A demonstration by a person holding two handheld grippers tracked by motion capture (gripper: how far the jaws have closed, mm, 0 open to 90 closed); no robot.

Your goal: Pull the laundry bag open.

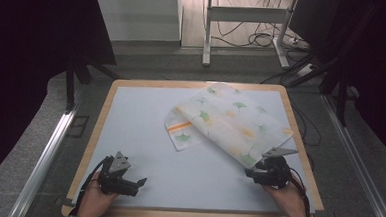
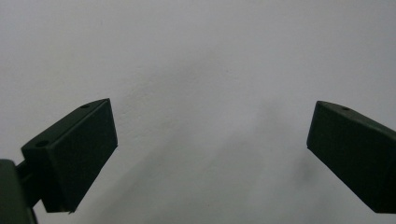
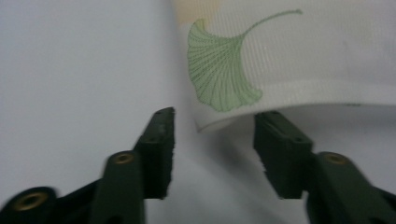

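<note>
A white cloth (image 1: 230, 121) printed with green and orange ginkgo leaves lies folded on the pale mat (image 1: 145, 126), toward the far right. My right gripper (image 1: 250, 172) sits low at the cloth's near corner. In the right gripper view its jaws (image 3: 215, 121) stand apart, with the cloth's corner (image 3: 280, 56) just ahead of the gap and no pad pressing on it. My left gripper (image 1: 141, 182) rests near the front left of the mat. In the left gripper view it (image 2: 212, 126) is wide open over bare mat.
The mat lies on a wooden-edged table (image 1: 99, 128). Metal rails (image 1: 46, 156) run along both sides on the floor. Behind the table stand a metal frame's legs (image 1: 207, 39) and loose cables (image 1: 264, 39).
</note>
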